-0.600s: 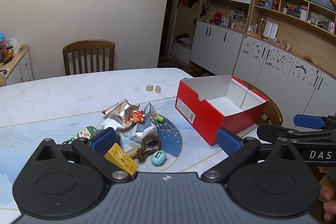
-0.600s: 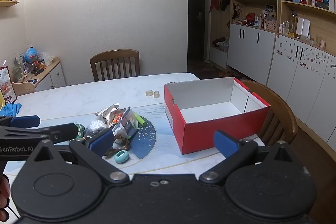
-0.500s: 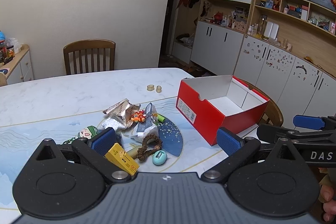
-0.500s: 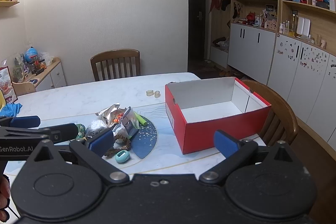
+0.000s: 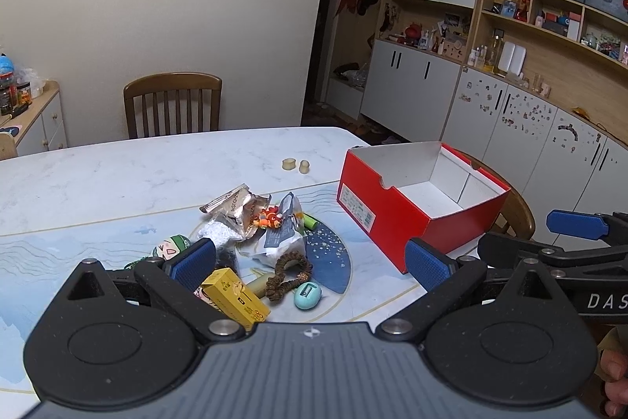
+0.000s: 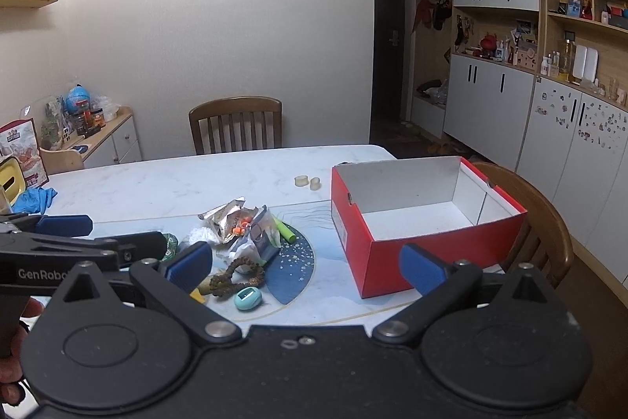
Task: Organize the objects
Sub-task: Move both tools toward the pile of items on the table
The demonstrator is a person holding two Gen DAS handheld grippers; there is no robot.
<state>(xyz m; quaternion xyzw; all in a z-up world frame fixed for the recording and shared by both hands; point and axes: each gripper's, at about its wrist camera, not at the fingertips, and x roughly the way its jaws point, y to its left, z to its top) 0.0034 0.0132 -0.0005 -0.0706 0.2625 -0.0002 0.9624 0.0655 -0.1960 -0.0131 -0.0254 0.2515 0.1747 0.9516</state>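
Note:
A heap of small items lies on the blue mat: a yellow box, a brown beaded loop, a teal egg-shaped gadget, a foil wrapper, a green tube and a clear bag. To its right stands an empty red box, white inside. My left gripper hovers open above the heap's near side, nothing between its blue pads. My right gripper is open too, between the heap and the red box, holding nothing.
Two small beige caps sit on the white marble table behind the heap. Wooden chairs stand at the far side and behind the red box. A blue cloth lies at the table's left.
Both views have shifted only slightly; the heap and the box sit a touch further right in the frames. Both grippers stay open.

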